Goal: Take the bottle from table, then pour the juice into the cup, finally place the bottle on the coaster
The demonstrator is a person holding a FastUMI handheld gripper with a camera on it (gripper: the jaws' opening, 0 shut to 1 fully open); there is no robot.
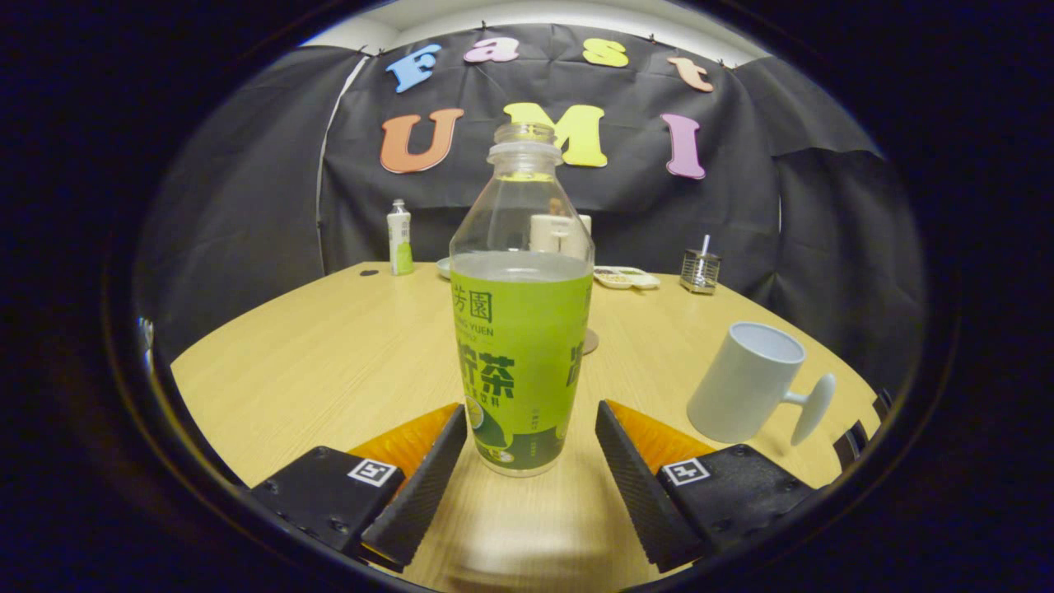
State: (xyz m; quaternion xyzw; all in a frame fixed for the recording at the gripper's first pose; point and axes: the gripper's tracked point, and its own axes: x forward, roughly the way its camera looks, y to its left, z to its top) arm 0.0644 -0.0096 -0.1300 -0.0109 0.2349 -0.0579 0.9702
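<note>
A clear bottle with a green label and no cap stands upright on the wooden table, filled to above the label with pale juice. It sits just ahead of my gripper, in line with the gap between the two fingers. The gripper is open, with space showing on both sides of the bottle's base. A white cup with a flat handle stands to the right of the right finger. A sliver of a round brown coaster peeks out behind the bottle on its right side.
At the table's far edge stand a small white and green bottle, a white container seen through the bottle, a small tray of snacks and a metal mesh holder. Black cloth closes off the back.
</note>
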